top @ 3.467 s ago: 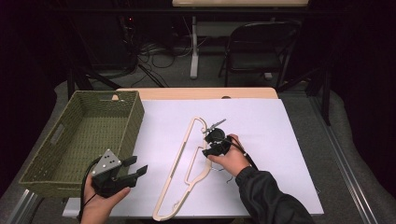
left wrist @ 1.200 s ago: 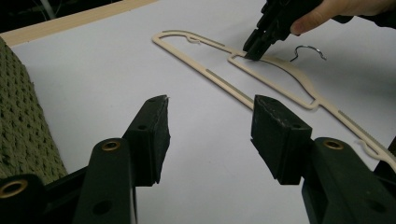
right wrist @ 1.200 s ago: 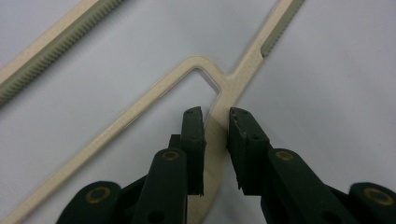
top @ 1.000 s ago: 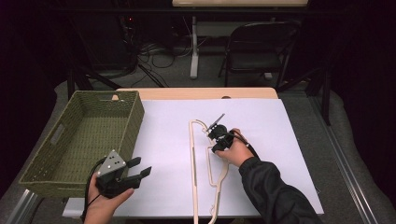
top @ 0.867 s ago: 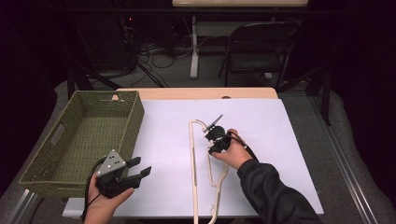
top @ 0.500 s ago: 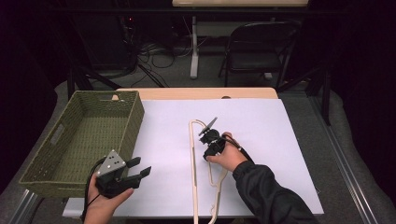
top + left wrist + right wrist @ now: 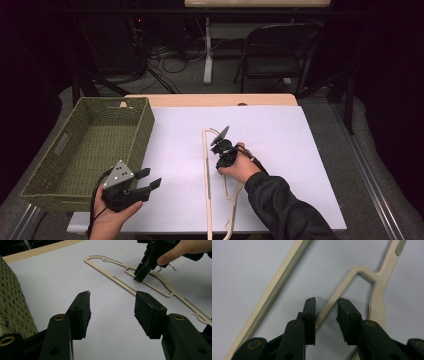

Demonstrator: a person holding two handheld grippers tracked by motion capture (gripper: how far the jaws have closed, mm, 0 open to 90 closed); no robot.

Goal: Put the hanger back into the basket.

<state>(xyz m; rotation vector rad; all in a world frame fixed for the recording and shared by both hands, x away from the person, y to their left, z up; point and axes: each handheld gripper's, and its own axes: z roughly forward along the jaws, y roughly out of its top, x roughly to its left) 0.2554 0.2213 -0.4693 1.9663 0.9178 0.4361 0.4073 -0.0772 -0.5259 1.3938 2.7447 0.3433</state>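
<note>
Since 3.5 s ago: hanger (image 7: pixel 216 185) swung until its long axis ran near-far on the white table (image 7: pixel 310 150). Our right gripper (image 7: pixel 325 306), nearer it, straddled a thin inner bar, jaws apart. Left gripper (image 7: pixel 112 303) hung open beside the basket (image 7: pixel 87 150), hanger to its right.

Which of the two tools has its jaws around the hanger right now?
The right tool: its jaws straddle a strut of the cream hanger. The left tool hovers open beside the basket.
</note>
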